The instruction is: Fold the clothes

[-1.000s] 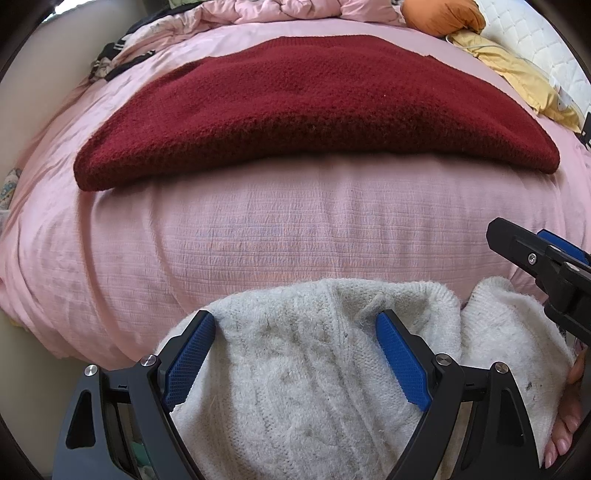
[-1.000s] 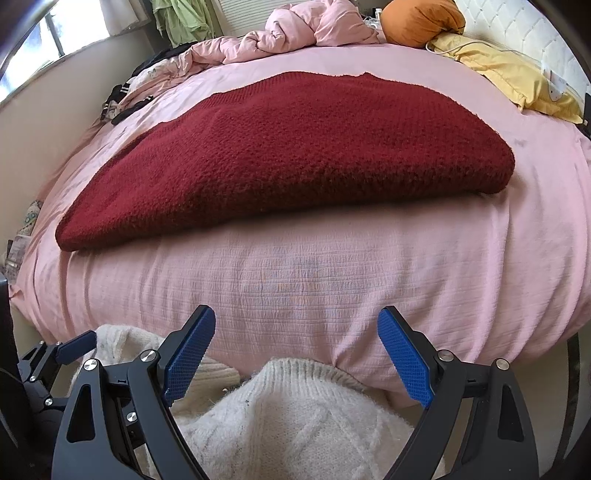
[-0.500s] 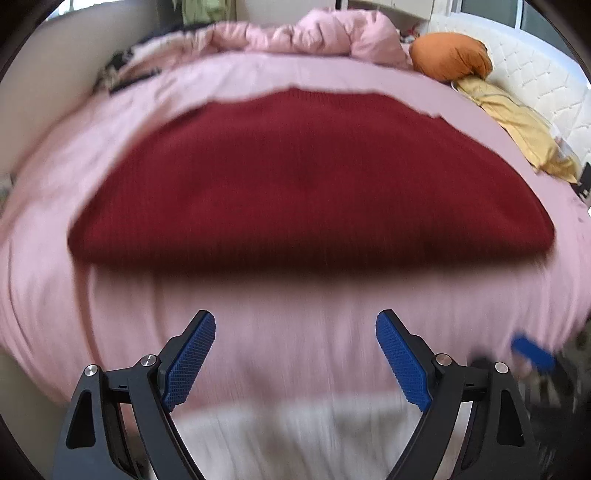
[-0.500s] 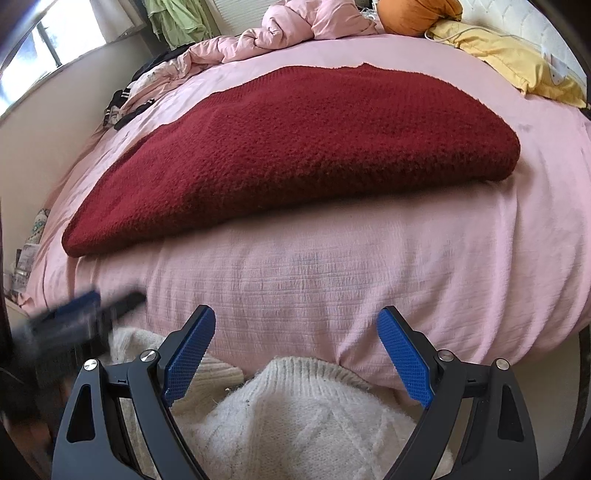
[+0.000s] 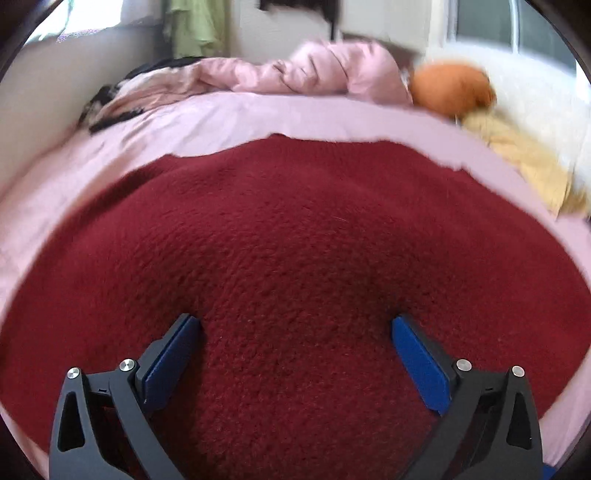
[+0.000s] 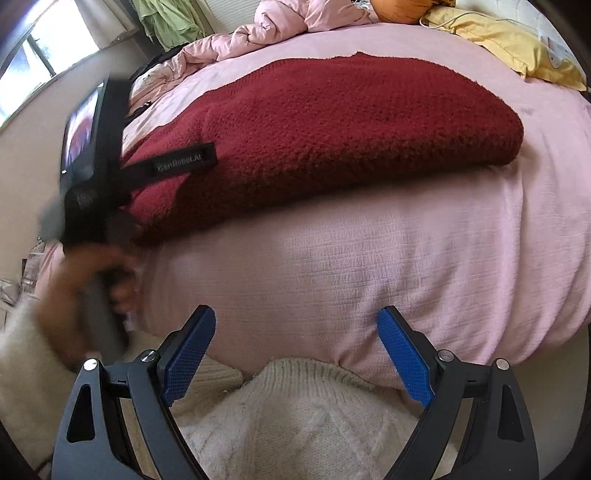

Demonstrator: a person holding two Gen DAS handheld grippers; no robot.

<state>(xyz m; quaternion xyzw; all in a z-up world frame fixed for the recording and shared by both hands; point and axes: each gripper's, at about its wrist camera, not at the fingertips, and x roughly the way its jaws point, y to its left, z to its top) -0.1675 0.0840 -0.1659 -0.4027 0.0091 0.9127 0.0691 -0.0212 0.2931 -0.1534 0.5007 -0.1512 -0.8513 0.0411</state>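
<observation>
so nearest the right camera there's a cream knit, right at the bottom between the black arms of the right gripper; its blue pads sit well apart with nothing between them, just hanging over the front edge of the bed; the knit is below and behind the tips, not in the grip

off to the left in that same view you get a blurry hand in a fuzzy cream sleeve, wrapped round the handle of the left gripper, which reaches out over the left end of the sweater; can't read its tips from here because of the blur

the left camera sorts that out: left gripper is right above the dark red sweater, jaws spread wide and still opening, only the flat knit showing in the gap, nothing pinched; can't tell if the tips actually touch the fabric

sweater lies flat across the middle of the pink bed, long side running left to right, near edge set back from the bed's front

beyond it a bunched pink duvet, then an orange pillow and a yellow cloth to the right; green clothes hang at the far wall
</observation>
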